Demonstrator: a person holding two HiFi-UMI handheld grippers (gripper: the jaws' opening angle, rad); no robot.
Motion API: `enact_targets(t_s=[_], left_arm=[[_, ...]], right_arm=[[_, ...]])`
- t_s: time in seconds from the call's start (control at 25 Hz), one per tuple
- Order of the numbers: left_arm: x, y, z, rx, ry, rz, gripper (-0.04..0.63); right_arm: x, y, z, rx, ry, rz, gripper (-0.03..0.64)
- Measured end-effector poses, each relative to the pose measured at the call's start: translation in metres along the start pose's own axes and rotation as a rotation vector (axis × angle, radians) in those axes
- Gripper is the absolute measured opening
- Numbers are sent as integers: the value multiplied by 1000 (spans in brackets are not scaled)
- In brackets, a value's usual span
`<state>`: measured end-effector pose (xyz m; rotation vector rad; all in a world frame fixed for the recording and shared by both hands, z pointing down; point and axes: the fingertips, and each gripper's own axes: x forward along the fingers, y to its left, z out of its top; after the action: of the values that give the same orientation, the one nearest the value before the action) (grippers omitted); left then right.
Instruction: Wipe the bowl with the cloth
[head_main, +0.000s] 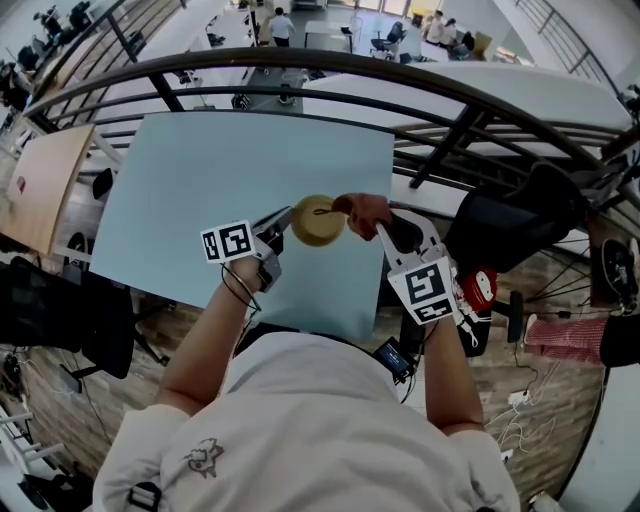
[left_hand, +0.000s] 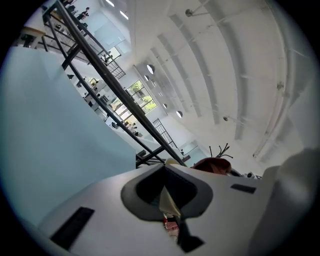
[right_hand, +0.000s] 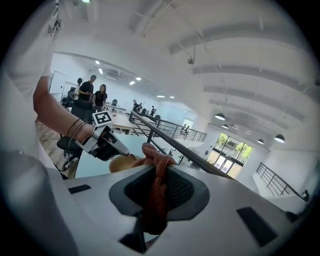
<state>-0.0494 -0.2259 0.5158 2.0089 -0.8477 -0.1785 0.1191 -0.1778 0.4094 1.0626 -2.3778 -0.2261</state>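
The left hand-held gripper (head_main: 285, 220) clamps the tan bowl (head_main: 318, 222) by its thin rim. The right hand-held gripper (head_main: 383, 228) pinches a crumpled rust-red cloth (head_main: 360, 210).

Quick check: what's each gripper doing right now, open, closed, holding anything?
Left gripper: closed on the rim of the bowl.
Right gripper: closed on the red cloth, bunched between its fingers.

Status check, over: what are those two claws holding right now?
Left gripper shut on bowl. Right gripper shut on red cloth, beside the bowl. Nothing between them.
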Motion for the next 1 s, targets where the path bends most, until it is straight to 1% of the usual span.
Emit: enact_targets(t_s=[0.16,0.28,0.32,0.4,0.56,0.64,0.76,0.84,1.0], left_arm=[[-4,6,4,-68,-21,-26,14],[-1,5,5,-135,-34,-84,14],[0,3,5,-158,-39,-109,14],[3,-5,5,-213,-51,-169,14],[4,-21,5,-292,-61,-273,14],[5,-25,4,-309,-54,-307,14],[4,-30,0,-310,-34,-338,14],[4,-34,-3,-299,-18,-355,14],[5,-42,-13,-270,43,-383,14]], right_arm=[[0,-12,-18,24,31,-27,67],[9,-9,-40,47,69,-5,67],[12,-4,-45,60,71,19,67],[15,11,-45,88,43,94,67],[17,40,-26,129,-74,250,67],[15,46,-14,144,-135,289,67],[10,45,3,130,-192,301,67],[7,45,13,118,-226,311,67],[-2,46,33,87,-279,329,67]])
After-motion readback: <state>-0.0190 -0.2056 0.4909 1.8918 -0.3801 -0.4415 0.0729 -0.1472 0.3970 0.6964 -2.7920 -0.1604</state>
